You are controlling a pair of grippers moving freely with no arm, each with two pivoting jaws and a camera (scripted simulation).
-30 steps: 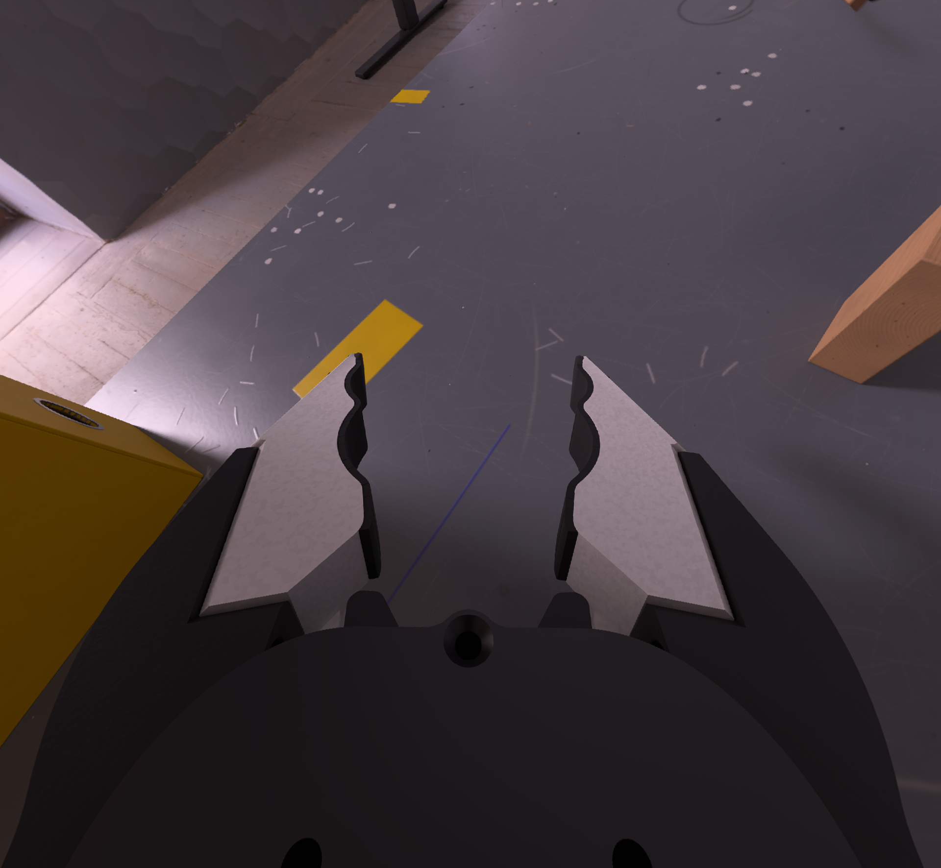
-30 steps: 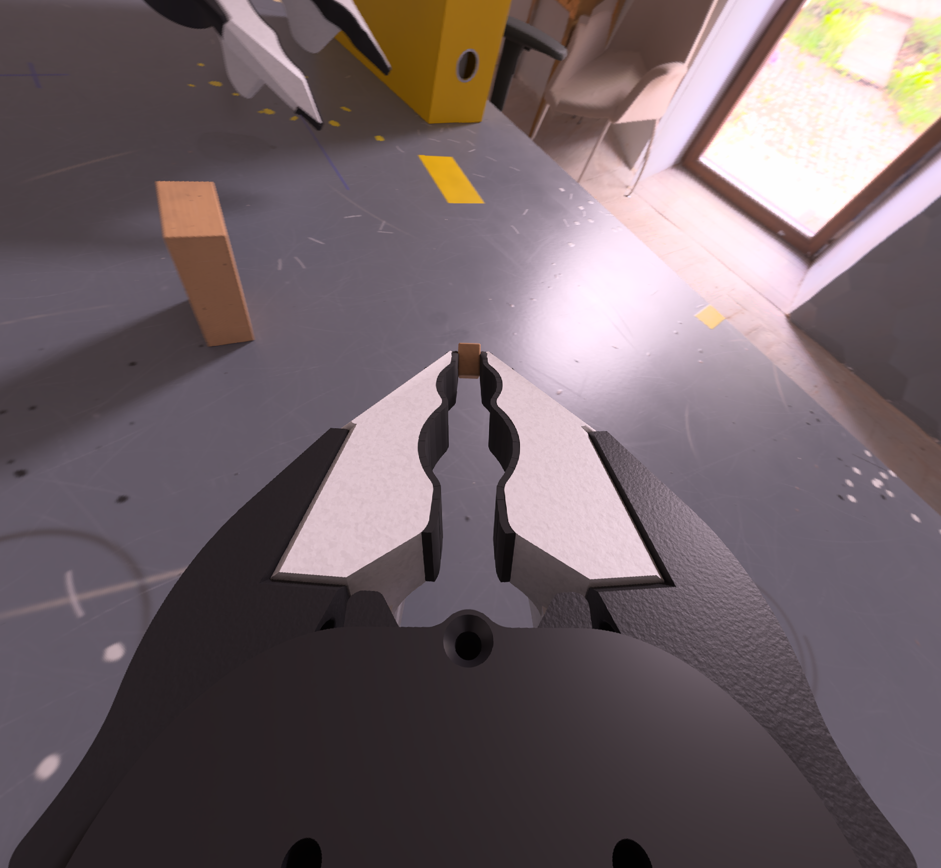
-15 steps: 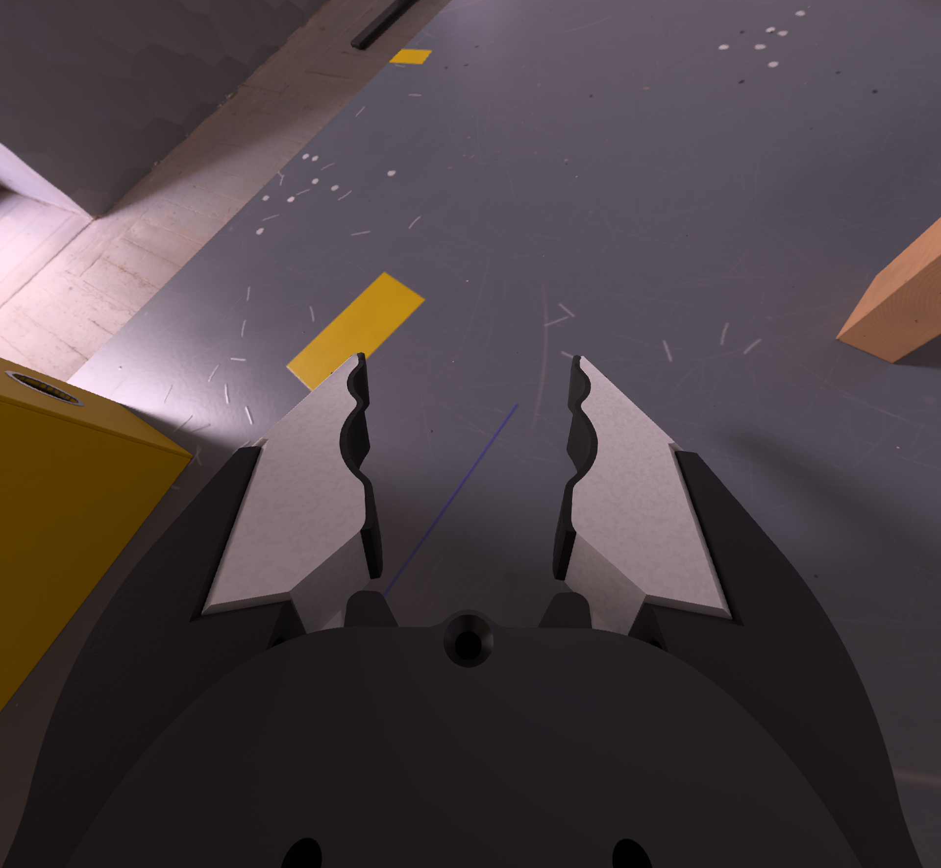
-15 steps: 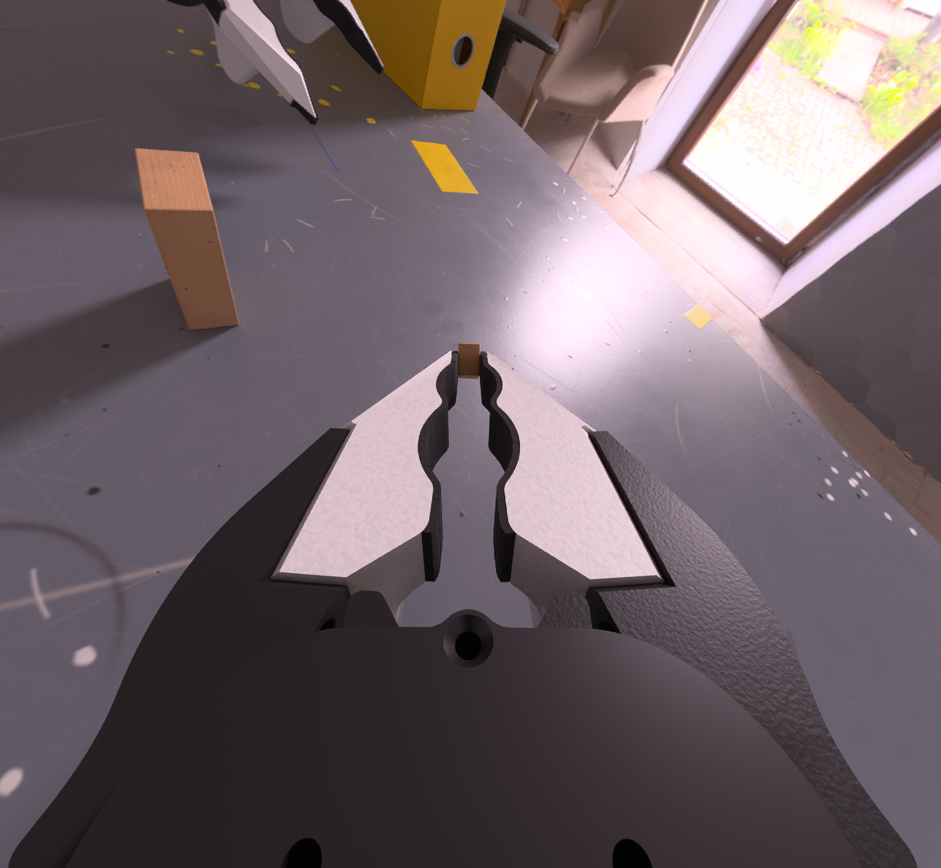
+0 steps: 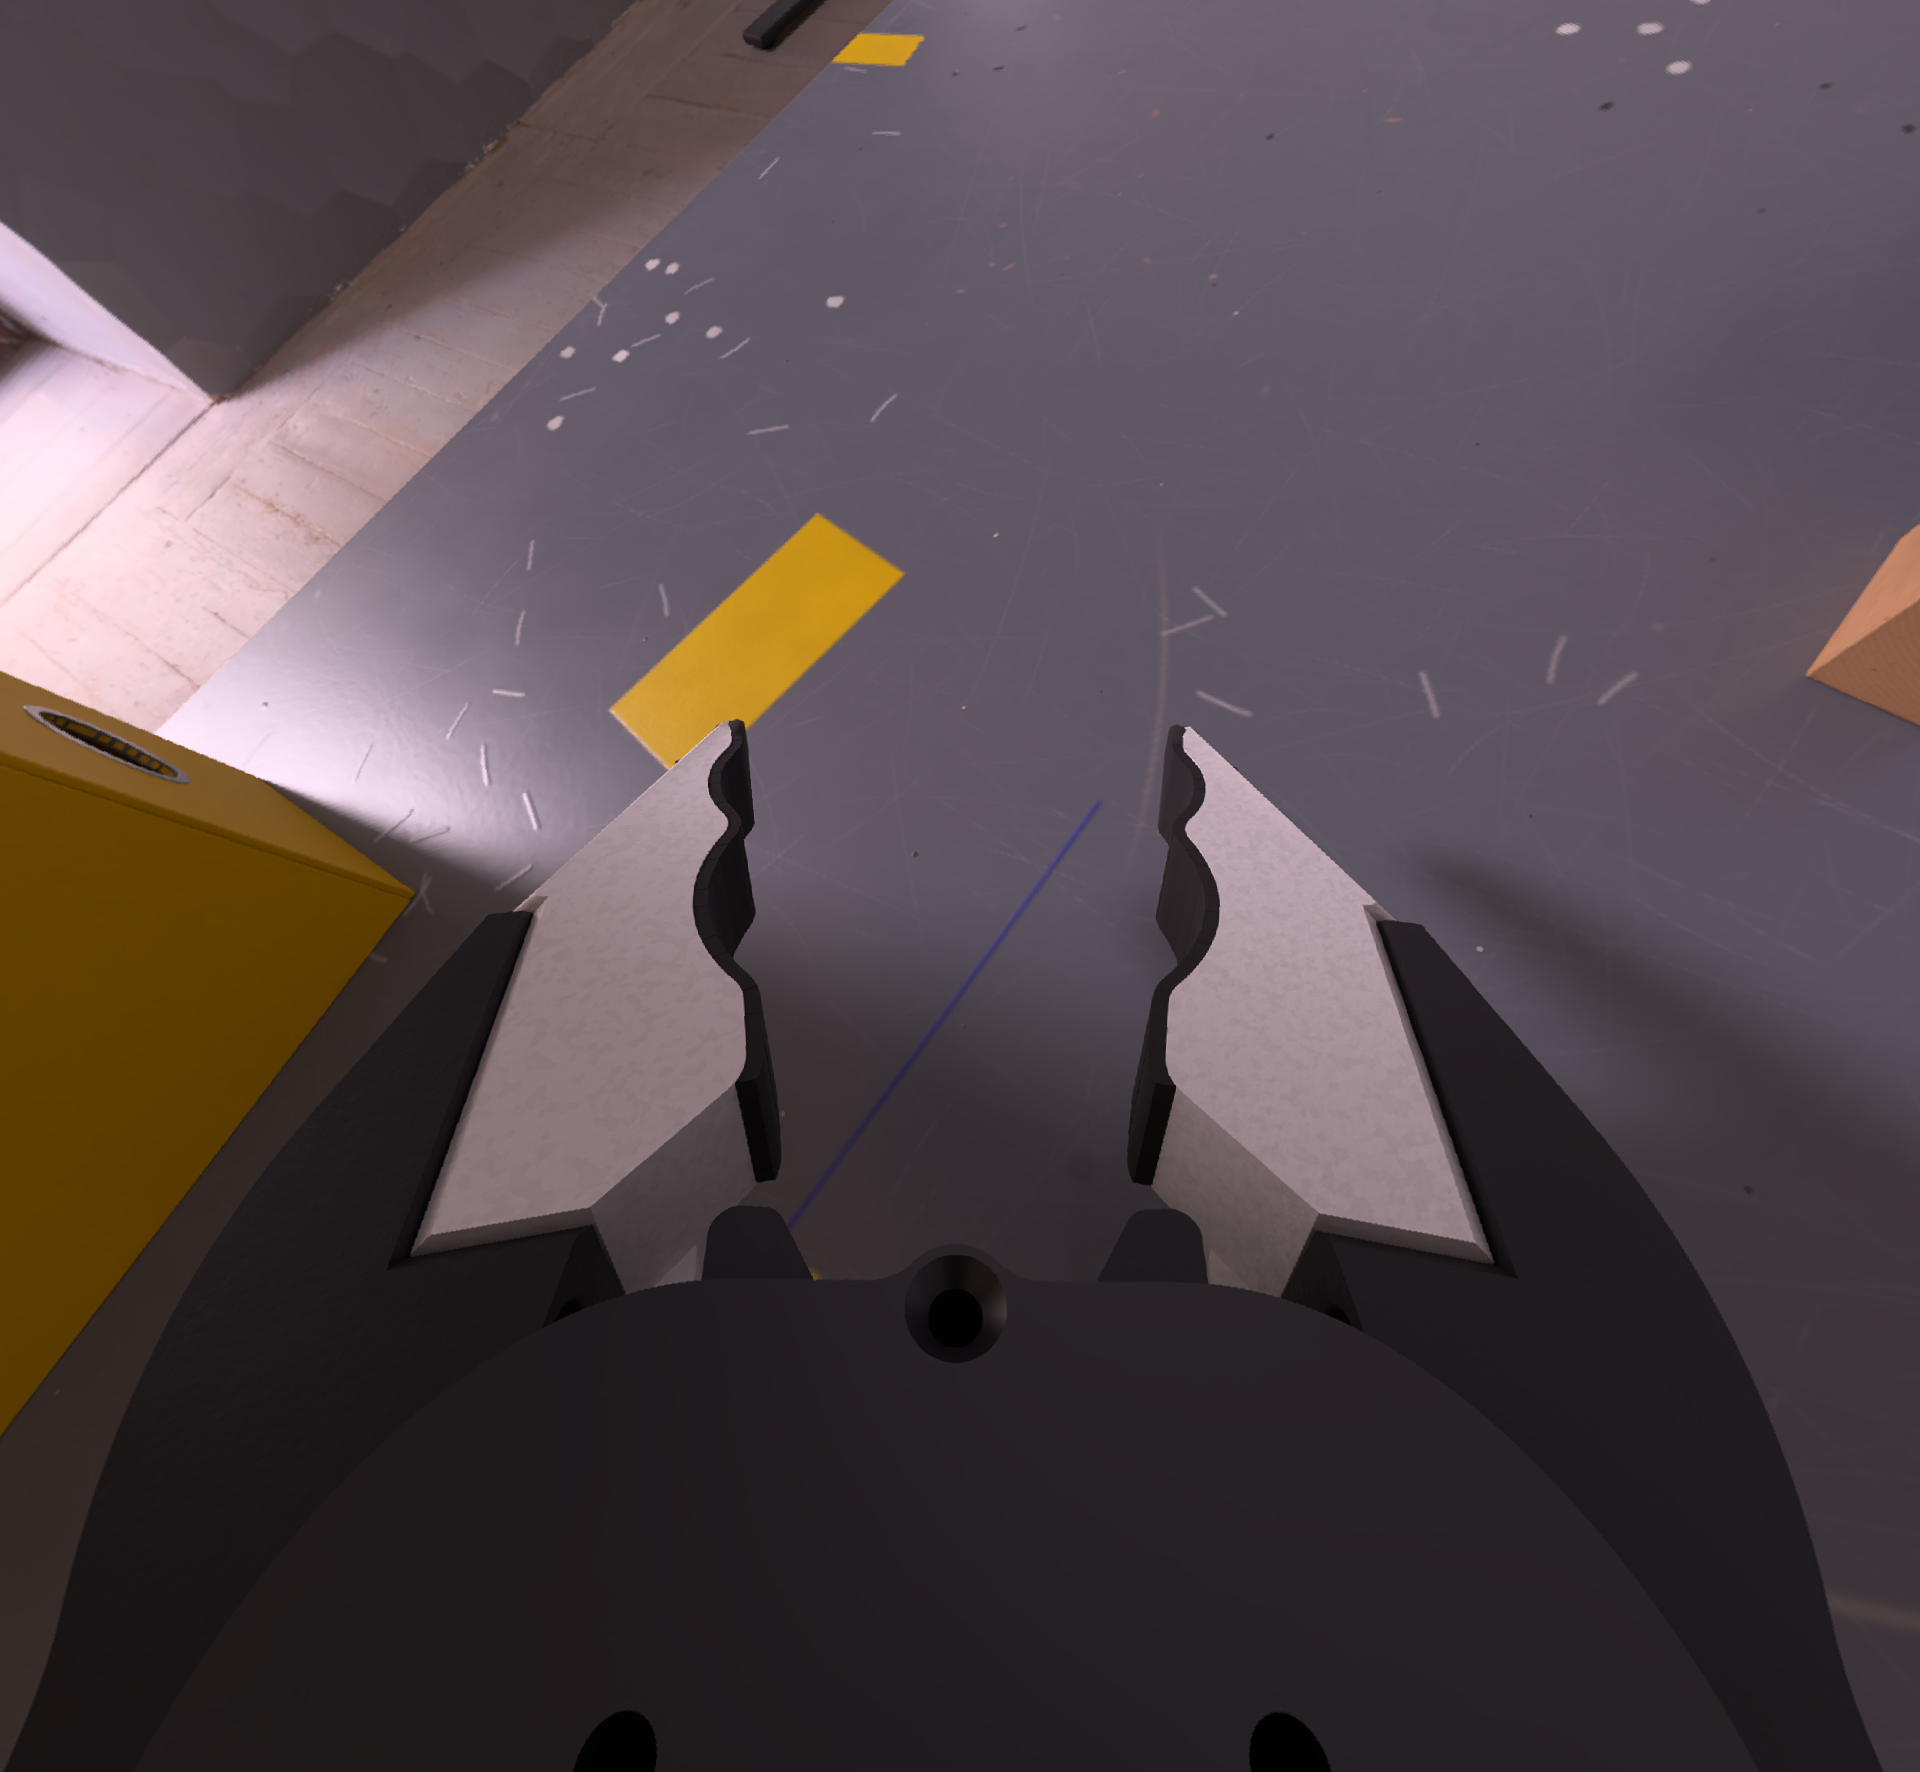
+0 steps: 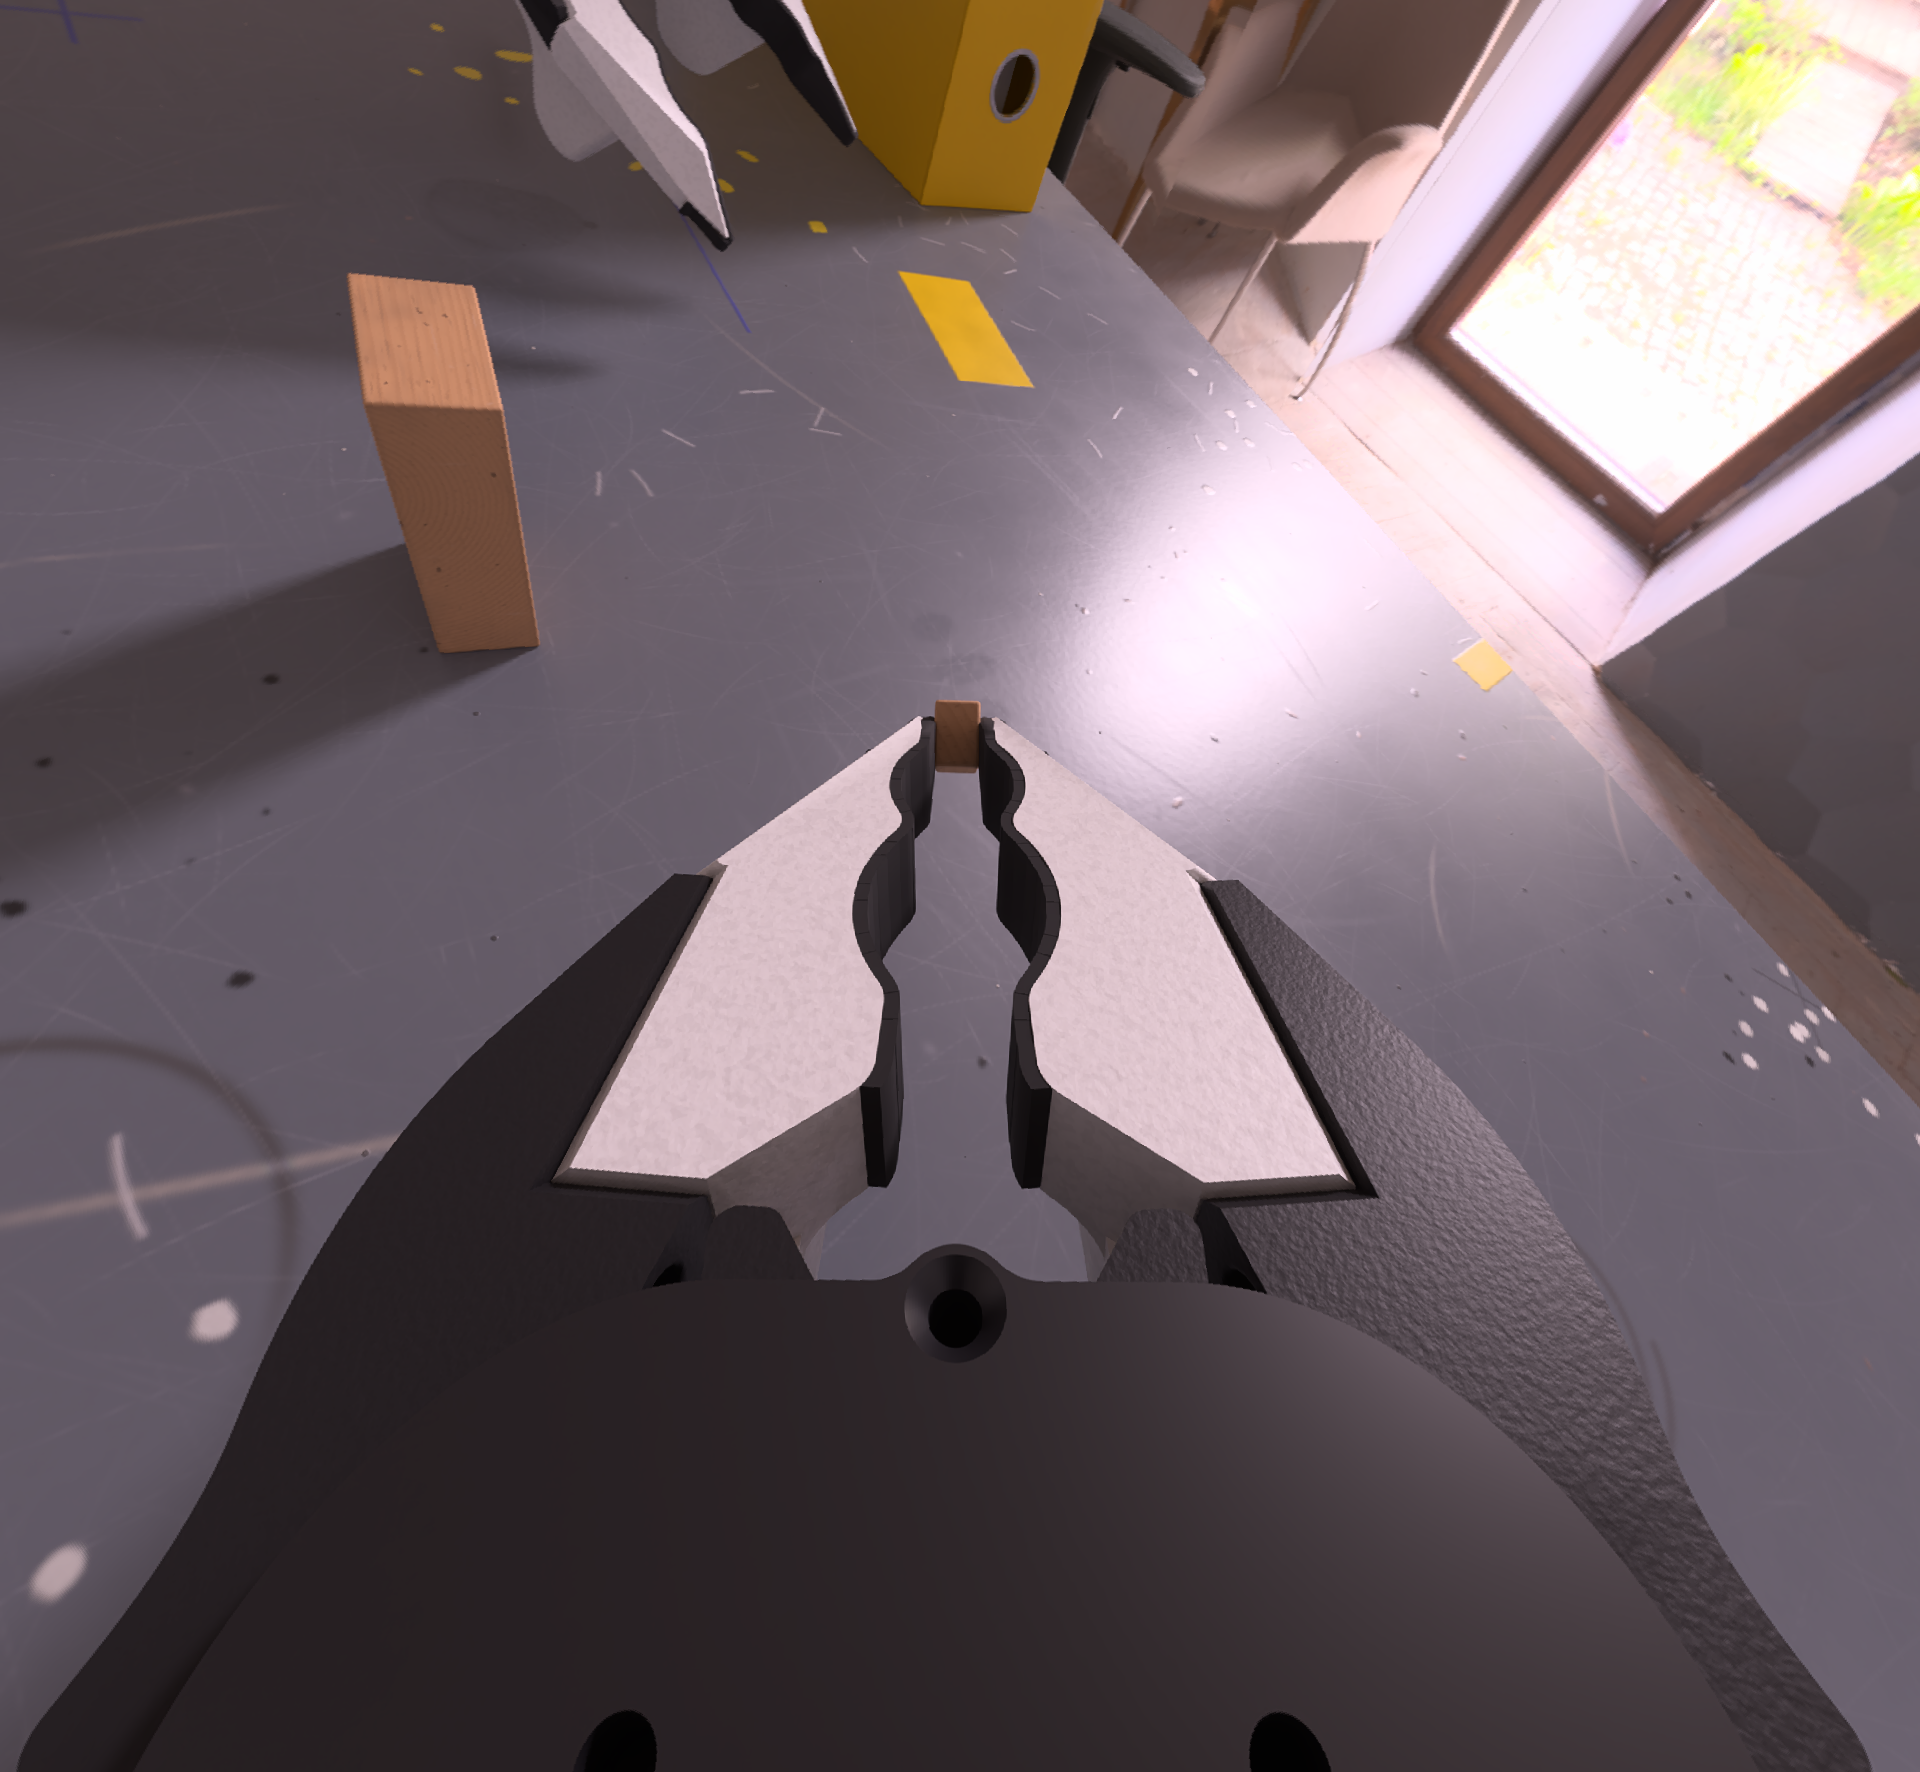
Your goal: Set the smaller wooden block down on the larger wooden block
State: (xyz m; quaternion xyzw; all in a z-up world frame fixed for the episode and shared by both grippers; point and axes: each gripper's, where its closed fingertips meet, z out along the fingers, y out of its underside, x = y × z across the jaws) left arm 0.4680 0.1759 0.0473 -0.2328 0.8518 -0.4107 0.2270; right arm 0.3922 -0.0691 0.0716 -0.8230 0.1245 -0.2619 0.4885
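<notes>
My right gripper (image 6: 956, 735) is shut on the smaller wooden block (image 6: 956, 733), a small tan piece pinched at its fingertips, held above the grey table (image 6: 1039, 579). The larger wooden block (image 6: 445, 460) stands upright on the table, ahead and to the left of the right gripper. Its corner shows at the right edge of the left wrist view (image 5: 1875, 647). My left gripper (image 5: 956, 735) is open and empty above the table. It also shows in the right wrist view (image 6: 774, 174), beyond the larger block.
A yellow binder (image 6: 935, 8) stands at the table's far edge, also at the left of the left wrist view (image 5: 156, 974). Yellow tape marks (image 6: 964, 328) (image 5: 758, 636) lie on the table. The table edge (image 6: 1403, 559) runs on the right, with floor, chairs (image 6: 1299, 164) and a glass door beyond.
The right gripper has moved on with the small block; the larger block now sits nearer the middle of its view. In the left wrist view the larger block has slid to the right edge.
</notes>
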